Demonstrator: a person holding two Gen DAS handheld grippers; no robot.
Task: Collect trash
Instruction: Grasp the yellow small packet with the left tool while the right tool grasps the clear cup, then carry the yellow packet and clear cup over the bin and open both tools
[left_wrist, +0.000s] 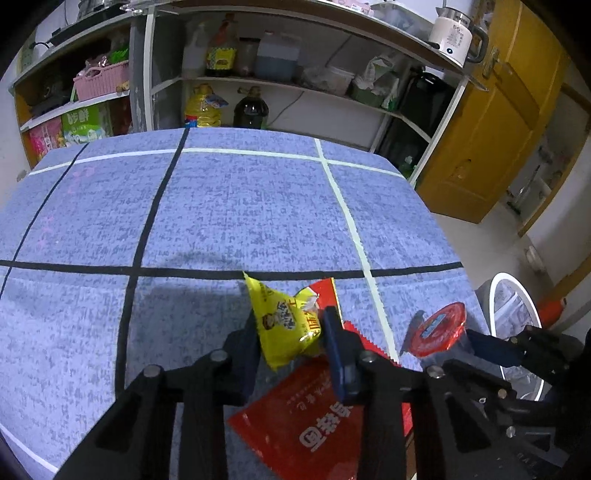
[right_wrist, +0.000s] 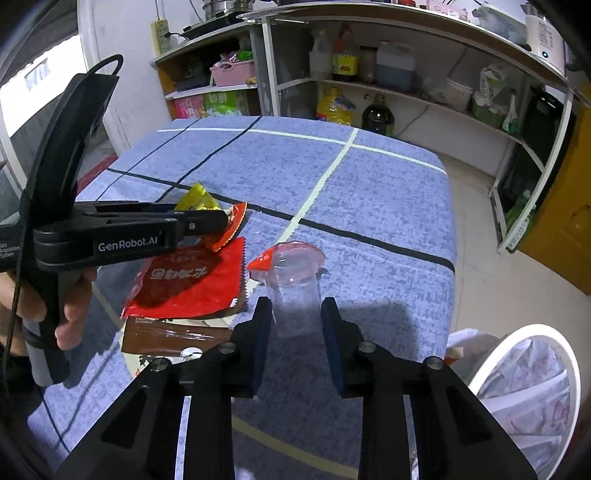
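Grab step, both sides. My left tool (left_wrist: 290, 332) is clamped on the yellow snack packet (left_wrist: 284, 325), which sits atop the red wrapper (left_wrist: 310, 413) on the worktop (left_wrist: 229, 206). My right tool (right_wrist: 295, 325) is half-closed around the clear cup (right_wrist: 293, 291) — pads look just touching, grip unconfirmed. Next: lift both, swing right to the lined bin (right_wrist: 535, 373) past the worktop edge — open room there, nothing between.

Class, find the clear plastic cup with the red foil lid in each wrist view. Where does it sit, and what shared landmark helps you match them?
Left wrist: clear plastic cup at lower right, near the table edge.
Right wrist: cup at centre, between the right gripper fingers.
Shared landmark: the red wrapper beside it.
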